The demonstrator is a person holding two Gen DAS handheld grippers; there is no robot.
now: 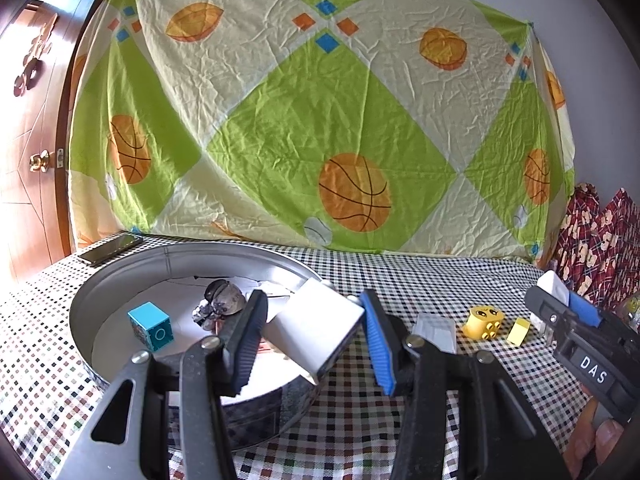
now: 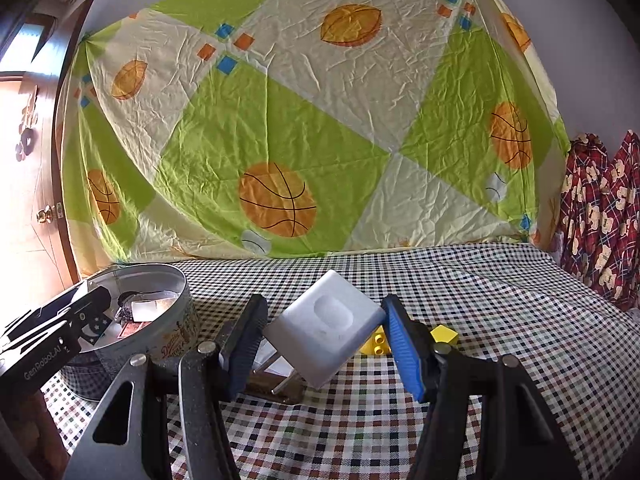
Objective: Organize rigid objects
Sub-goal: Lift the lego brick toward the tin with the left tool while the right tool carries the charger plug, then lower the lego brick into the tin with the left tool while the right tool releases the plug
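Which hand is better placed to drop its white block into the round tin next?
Left. The left gripper holds its white block over the round tin. The right gripper holds the white charger above the checked cloth, beside the tin.

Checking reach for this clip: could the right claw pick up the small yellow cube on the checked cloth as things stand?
Probably not yet: the right claw is shut on a white charger, so its jaws are occupied, though the yellow cube lies unobstructed just beyond.
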